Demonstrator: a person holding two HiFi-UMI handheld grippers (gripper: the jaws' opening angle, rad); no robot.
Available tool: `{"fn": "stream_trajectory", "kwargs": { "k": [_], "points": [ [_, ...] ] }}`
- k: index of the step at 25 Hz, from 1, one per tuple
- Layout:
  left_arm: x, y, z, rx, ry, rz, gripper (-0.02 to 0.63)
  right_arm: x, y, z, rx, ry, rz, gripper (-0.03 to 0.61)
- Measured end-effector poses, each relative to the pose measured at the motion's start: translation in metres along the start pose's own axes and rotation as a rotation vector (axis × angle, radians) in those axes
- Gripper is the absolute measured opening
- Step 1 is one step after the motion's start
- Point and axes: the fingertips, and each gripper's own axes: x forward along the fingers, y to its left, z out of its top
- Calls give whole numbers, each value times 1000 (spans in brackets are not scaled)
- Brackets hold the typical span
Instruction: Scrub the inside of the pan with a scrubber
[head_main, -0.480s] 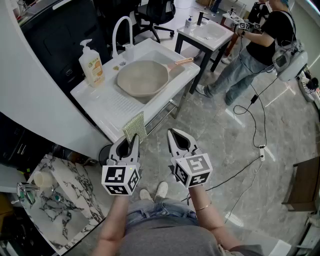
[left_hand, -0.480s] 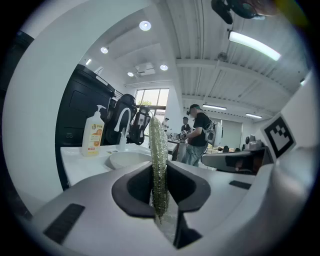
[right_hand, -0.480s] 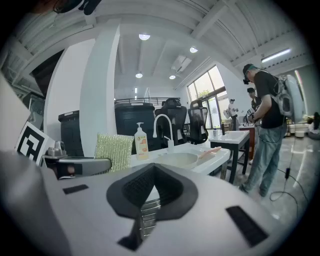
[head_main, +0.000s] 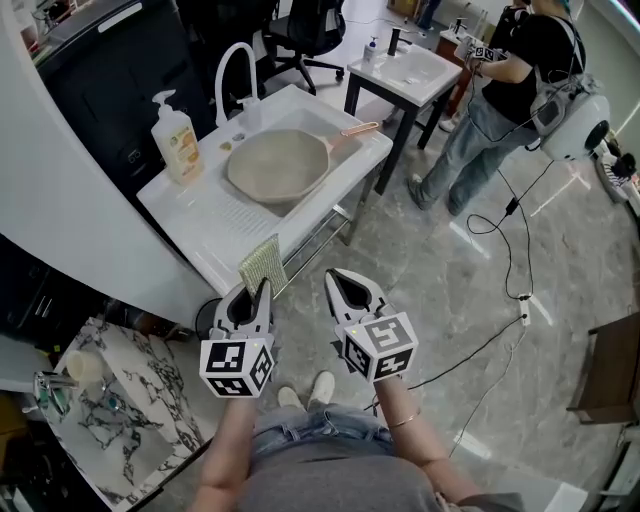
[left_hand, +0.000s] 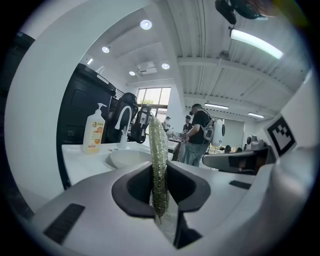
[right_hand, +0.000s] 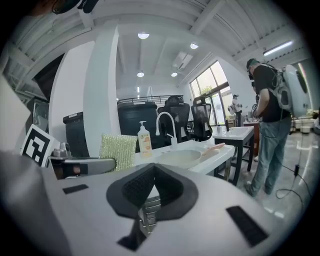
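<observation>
A beige pan (head_main: 277, 163) with a pinkish handle lies in the white sink (head_main: 215, 215) ahead of me; it also shows as the pan (right_hand: 185, 157) and the pan (left_hand: 131, 158). My left gripper (head_main: 261, 288) is shut on a green mesh scrubber (head_main: 264, 264), held upright short of the sink's near edge. Edge-on, the scrubber (left_hand: 158, 165) stands between the closed jaws, and the right gripper view catches the scrubber (right_hand: 118, 152) from its flat side. My right gripper (head_main: 341, 283) hangs beside the left one, shut and holding nothing, well short of the pan.
A soap dispenser (head_main: 173, 137) and a white faucet (head_main: 231, 70) stand at the sink's back. A second sink table (head_main: 408, 68) with a person (head_main: 510, 80) at it is beyond. Cables (head_main: 500, 230) trail over the marble floor on the right.
The whole view has shifted a little; both grippers sit slightly lower and left in the head view, with the scrubber still held. The person at the far table has moved slightly.
</observation>
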Motion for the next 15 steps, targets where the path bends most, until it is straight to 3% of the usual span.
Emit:
{"fn": "stream_trajectory", "kwargs": {
  "k": [15],
  "points": [
    [15,-34,11,-1,-45,10,66,-34,-43,5,-31,-38,-55,11]
  ]
}}
